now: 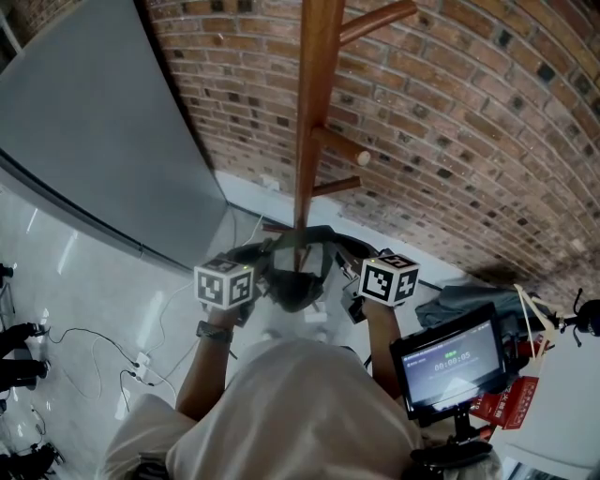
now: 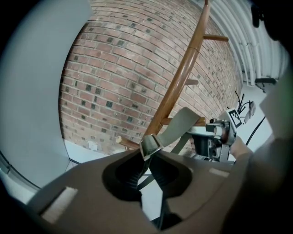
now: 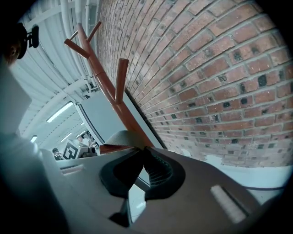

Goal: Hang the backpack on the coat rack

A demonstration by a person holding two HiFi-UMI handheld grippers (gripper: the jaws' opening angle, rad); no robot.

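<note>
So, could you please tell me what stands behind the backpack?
The wooden coat rack rises behind the backpack, with the brick wall beyond it. The rack's foot is covered by the backpack and cannot be seen.

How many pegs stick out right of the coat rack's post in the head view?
3: top peg near the frame's upper edge, middle peg halfway down, lower peg just beneath it. More may sit out of frame above.

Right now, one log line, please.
left tongs: shut on strap | right tongs: shut on strap | backpack: near coat rack
</note>
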